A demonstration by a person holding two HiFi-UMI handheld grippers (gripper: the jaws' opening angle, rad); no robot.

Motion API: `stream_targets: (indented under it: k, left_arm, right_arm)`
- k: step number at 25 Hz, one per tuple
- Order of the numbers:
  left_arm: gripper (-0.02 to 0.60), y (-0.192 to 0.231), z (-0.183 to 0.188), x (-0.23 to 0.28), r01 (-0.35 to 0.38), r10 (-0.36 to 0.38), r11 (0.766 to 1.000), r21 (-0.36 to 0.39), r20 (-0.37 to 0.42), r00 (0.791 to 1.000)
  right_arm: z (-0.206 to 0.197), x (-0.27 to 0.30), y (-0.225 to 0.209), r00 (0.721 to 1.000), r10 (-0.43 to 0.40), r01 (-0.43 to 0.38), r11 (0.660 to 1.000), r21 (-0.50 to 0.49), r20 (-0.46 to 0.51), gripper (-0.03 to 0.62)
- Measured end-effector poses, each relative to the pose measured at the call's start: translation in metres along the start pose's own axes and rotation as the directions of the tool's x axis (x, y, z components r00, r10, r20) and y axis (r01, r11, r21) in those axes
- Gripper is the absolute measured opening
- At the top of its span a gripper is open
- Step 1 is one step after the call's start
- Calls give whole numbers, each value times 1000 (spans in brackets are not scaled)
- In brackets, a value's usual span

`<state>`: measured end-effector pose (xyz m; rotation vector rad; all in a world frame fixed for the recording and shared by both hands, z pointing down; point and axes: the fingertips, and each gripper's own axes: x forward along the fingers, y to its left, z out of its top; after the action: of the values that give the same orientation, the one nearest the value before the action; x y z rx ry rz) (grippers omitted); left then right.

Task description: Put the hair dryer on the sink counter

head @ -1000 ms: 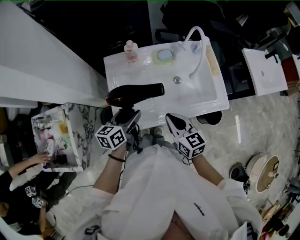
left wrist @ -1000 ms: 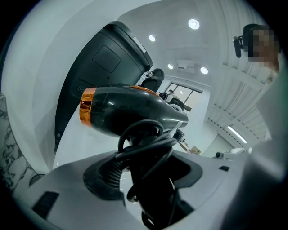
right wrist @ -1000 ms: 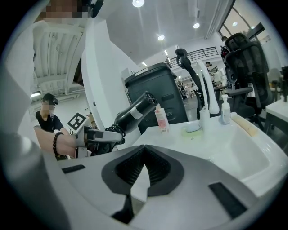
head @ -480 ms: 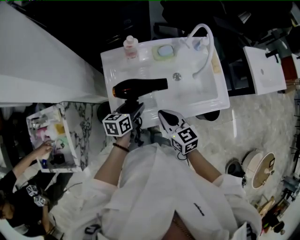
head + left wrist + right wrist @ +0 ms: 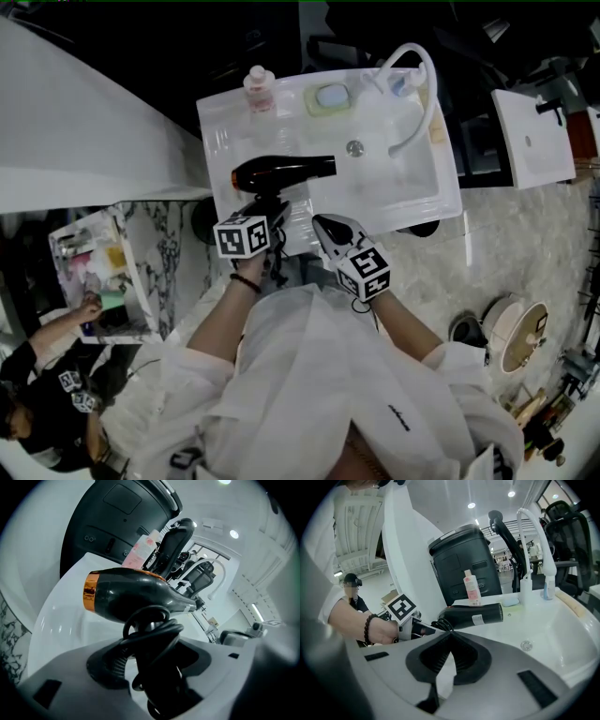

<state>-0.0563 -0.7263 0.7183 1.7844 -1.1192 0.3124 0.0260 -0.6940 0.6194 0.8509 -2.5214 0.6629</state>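
Head view: hair dryer (image 5: 281, 172) is level over the left part of the sink counter (image 5: 220, 122), nozzle pointing right toward the basin. Left gripper (image 5: 270, 208) comes at it from the near edge, under the barrel. Right gripper (image 5: 330, 228) sits just right of it, also at the near edge, clear of the dryer. Pink bottle (image 5: 258, 90), soap dish (image 5: 330, 97) and faucet (image 5: 420, 84) line the far side.

Left gripper view: jaws are clamped on the dryer's handle, with the black cord (image 5: 154, 634) looped around it between the pads. The barrel (image 5: 131, 595), with its copper ring at the back end, sits above the jaws over the white counter.

Right gripper view: jaw tips meet, nothing between them (empty). Dryer (image 5: 476, 615) lies crosswise ahead, held at its left end by the left gripper (image 5: 417, 629) and a hand (image 5: 382, 631) wearing a bead bracelet. Can't tell whether the barrel touches the counter. Drain (image 5: 526, 645) is to the right, and the bottle (image 5: 471, 588) stands behind the dryer.
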Motion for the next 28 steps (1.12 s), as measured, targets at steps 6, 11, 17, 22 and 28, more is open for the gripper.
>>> stream_targets:
  k: [6, 11, 17, 22, 28]
  left_arm:
    - [296, 9, -6, 13, -27, 27, 1000, -10, -60, 998]
    - [296, 14, -7, 22, -48, 46, 999, -16, -84, 995]
    - [296, 24, -9, 31, -74, 72, 997, -13, -111, 991]
    - [296, 31, -13, 36, -95, 91, 995, -21, -136, 987]
    - [296, 37, -15, 37, -133, 126, 991, -34, -160, 979]
  right_arm:
    - [-6, 6, -4, 1000, 10, -9, 1000, 2, -18, 17]
    - [-8, 10, -9, 1000, 11, -11, 1000, 3, -27, 18]
    - [-8, 14, -12, 999, 14, -14, 1000, 4, -34, 18]
    - [-8, 16, -14, 999, 10, -9, 1000, 10, -35, 17]
    - [-8, 16, -16, 999, 6, -5, 1000, 17, -38, 18]
